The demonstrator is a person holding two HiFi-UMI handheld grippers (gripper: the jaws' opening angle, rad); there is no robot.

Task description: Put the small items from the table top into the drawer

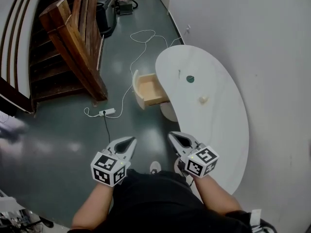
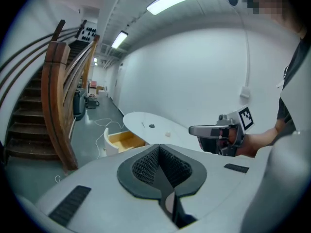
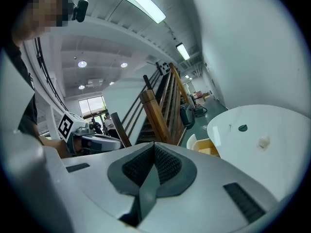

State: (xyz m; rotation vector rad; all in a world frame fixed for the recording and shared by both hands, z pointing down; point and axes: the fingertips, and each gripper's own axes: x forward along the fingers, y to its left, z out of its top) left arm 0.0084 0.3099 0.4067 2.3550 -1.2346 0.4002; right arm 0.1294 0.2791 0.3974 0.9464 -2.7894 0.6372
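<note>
A white curved table (image 1: 218, 110) stands ahead on the right. On it lie a dark green round item (image 1: 190, 78), a small cream item (image 1: 203, 99) and a thin pin-like piece (image 1: 179, 73). A drawer (image 1: 148, 89) with a wooden inside stands pulled out at the table's left side. My left gripper (image 1: 128, 141) and right gripper (image 1: 175, 137) hang side by side near my body, short of the table, both shut and empty. The right gripper view shows the green item (image 3: 242, 127), cream item (image 3: 264, 141) and drawer (image 3: 207, 147). The left gripper view shows the drawer (image 2: 125, 140) and table (image 2: 160, 127).
A wooden staircase (image 1: 63, 38) rises at the left. A white power strip (image 1: 108, 112) and its cable (image 1: 138, 52) lie on the dark floor by the drawer. Dark bags (image 1: 104, 13) sit at the far end. A white wall (image 1: 262, 42) runs behind the table.
</note>
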